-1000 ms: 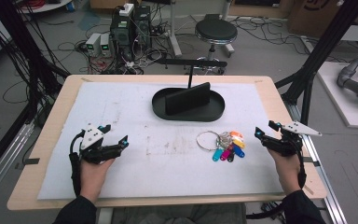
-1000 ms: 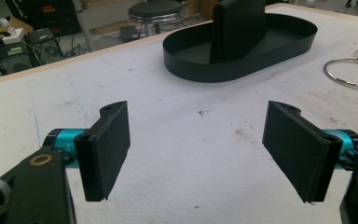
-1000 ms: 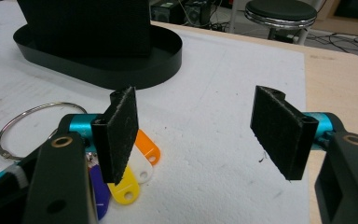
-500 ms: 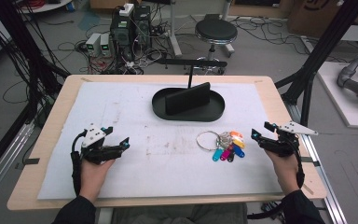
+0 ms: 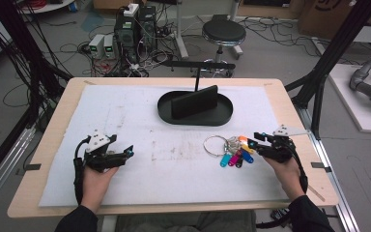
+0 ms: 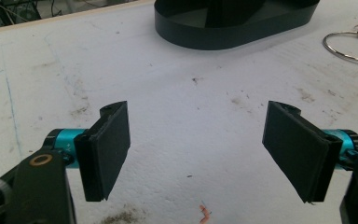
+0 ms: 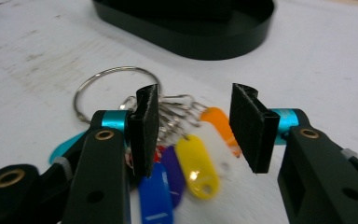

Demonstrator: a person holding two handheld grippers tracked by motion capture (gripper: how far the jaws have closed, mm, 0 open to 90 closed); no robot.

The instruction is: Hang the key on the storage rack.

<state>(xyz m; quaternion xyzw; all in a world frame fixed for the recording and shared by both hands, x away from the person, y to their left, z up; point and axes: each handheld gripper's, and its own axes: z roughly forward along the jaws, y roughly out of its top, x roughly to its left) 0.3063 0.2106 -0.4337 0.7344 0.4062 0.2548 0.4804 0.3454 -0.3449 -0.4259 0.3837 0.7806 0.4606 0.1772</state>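
- The table (image 5: 53, 145), under a white mat (image 5: 125, 111), carries everything; both tongs sit at its near edge, the left tongs (image 5: 128, 153) well apart from the work, the right tongs (image 5: 252, 144) at it.
- A black oval tray (image 5: 222, 116) with an upright black block (image 5: 194, 102) in it lies beyond both tongs, past the right pair's tips and clear of them.
- The bunch of keys (image 5: 234, 152): a large steel ring (image 7: 93, 81) linked by small wire clips (image 7: 177, 109) to coloured plastic tags (image 7: 193, 163). It lies flat on the mat, right at the right tongs' tips, the tags between and beneath the jaws, the ring beyond them.
- Handling, as I judge it: light, loose and jangly. The ring is thin, hard and likely slippery; the cluster of clips and tag tops gives more to bite. The tags will dangle once lifted.
- Right tongs: jaws half spread and just been closing, tags between them, pads not yet pressing.
- Left tongs (image 6: 196, 149): jaws spread wide over bare mat, holding nothing.
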